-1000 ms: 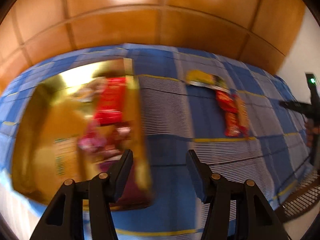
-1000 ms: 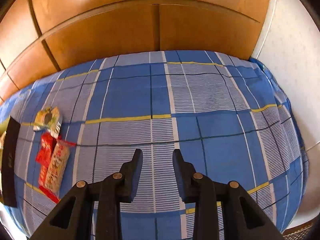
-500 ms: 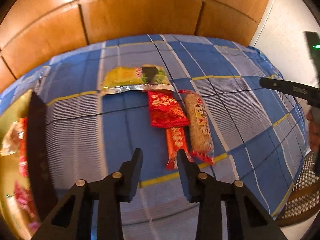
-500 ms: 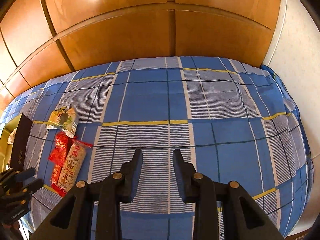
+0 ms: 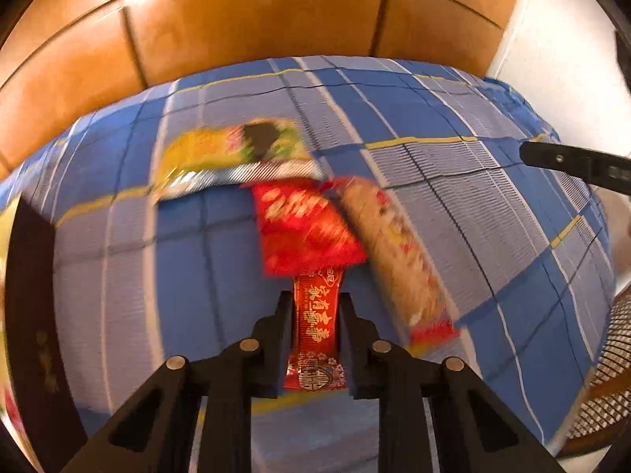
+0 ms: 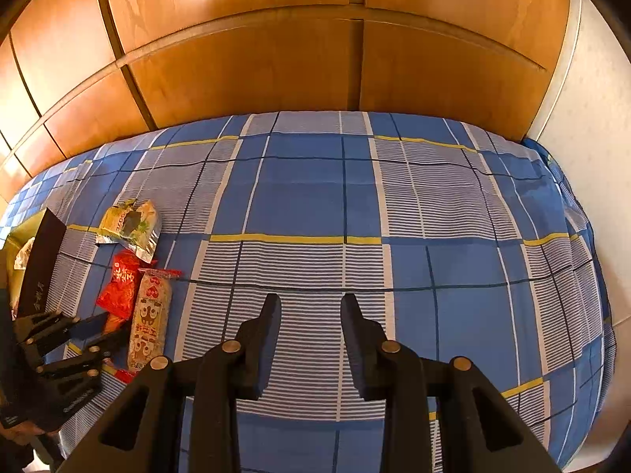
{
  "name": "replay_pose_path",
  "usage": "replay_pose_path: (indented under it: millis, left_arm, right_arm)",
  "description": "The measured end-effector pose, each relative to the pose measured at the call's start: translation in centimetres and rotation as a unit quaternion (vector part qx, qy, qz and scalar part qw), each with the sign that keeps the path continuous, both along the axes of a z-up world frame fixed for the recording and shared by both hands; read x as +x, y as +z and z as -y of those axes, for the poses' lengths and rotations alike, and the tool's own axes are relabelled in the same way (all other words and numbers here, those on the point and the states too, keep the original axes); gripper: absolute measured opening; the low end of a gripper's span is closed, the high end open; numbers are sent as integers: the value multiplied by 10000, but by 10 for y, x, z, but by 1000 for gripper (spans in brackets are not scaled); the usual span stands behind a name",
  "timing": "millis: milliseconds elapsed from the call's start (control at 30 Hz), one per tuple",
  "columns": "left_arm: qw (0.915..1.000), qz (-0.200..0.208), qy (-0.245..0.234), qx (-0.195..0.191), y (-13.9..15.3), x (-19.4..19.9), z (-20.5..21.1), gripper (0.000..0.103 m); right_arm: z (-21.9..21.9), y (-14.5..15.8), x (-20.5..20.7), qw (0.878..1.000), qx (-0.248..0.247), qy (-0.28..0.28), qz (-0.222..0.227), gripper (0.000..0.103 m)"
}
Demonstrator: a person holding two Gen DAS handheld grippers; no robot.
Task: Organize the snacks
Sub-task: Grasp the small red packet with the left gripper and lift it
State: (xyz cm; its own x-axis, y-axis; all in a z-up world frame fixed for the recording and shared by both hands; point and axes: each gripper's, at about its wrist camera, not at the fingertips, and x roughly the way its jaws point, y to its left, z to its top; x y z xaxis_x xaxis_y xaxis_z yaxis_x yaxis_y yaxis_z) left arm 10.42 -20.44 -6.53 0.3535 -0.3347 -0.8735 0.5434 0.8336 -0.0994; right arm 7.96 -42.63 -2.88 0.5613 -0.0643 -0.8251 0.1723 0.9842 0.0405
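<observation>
Fingers of the left gripper have closed in since half a second ago: then they stood apart above the narrow red snack bar, now they pinch it from both sides, the wrapper running lengthwise between the two pads. Its far end is tucked under the square red packet, which is the landmark here. Just right of that packet lies the long beige snack bar, touching it; just beyond it lies the yellow-green packet. Well to its left stands the dark box wall. All of it rests on the blue plaid bedsheet. Meanwhile the right gripper hangs well right of the packet, fingers spread as before, gripping nothing.
</observation>
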Motion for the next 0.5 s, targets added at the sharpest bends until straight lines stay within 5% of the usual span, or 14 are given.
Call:
replay_pose_path:
  millis: [233,500]
  left_arm:
    - [9992,115,292,-255,-2,-53,-62,24]
    - [9983,392,285,-329,-6,-66,-67,25]
  right_arm:
    - [-7,-5,2,9997,-84,195,-120,31]
    - [-22,-19,6,9964,374,627,-431,31]
